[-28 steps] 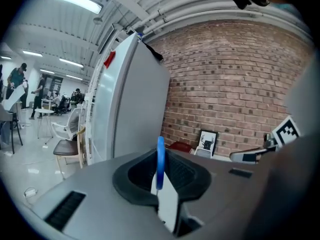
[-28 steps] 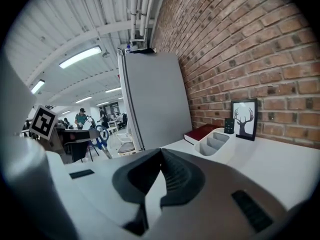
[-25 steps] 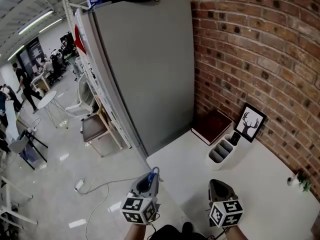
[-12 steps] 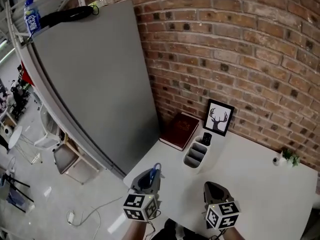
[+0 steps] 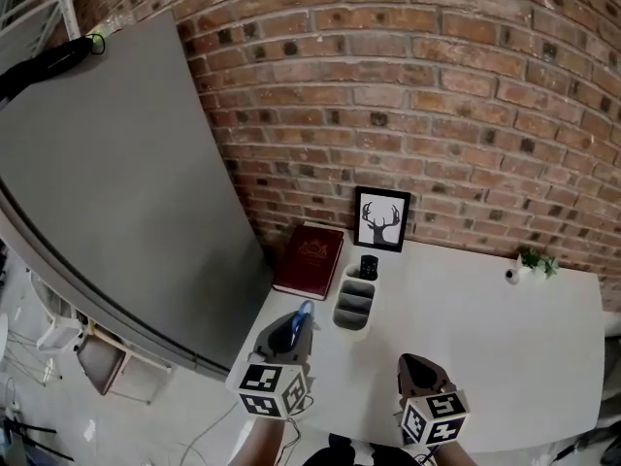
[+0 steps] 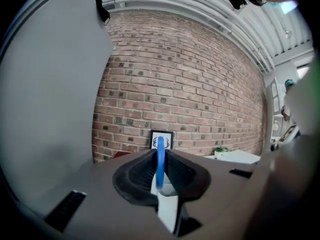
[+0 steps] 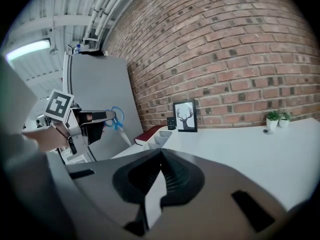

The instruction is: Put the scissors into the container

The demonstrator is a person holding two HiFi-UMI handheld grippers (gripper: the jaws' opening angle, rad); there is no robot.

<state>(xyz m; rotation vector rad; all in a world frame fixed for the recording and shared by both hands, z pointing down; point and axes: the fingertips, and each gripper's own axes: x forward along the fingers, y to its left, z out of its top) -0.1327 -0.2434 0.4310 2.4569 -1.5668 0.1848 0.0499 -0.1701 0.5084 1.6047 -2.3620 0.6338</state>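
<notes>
My left gripper hangs over the near left corner of the white table, shut on a pair of blue-handled scissors. In the left gripper view the blue handle loop stands on edge between the jaws. From the right gripper view, the scissors' blade points down and right out of the left gripper. The container, a grey desk organiser with several compartments, stands just beyond the left gripper. My right gripper hovers at the table's near edge, shut and empty.
A dark red book lies left of the container. A framed deer picture leans on the brick wall behind it. A small potted plant sits far right. A tall grey cabinet stands at the table's left.
The head view has swung right, from the room and cabinet to the brick wall and table. Both grippers keep their places in the frame, and the left still holds the scissors.
</notes>
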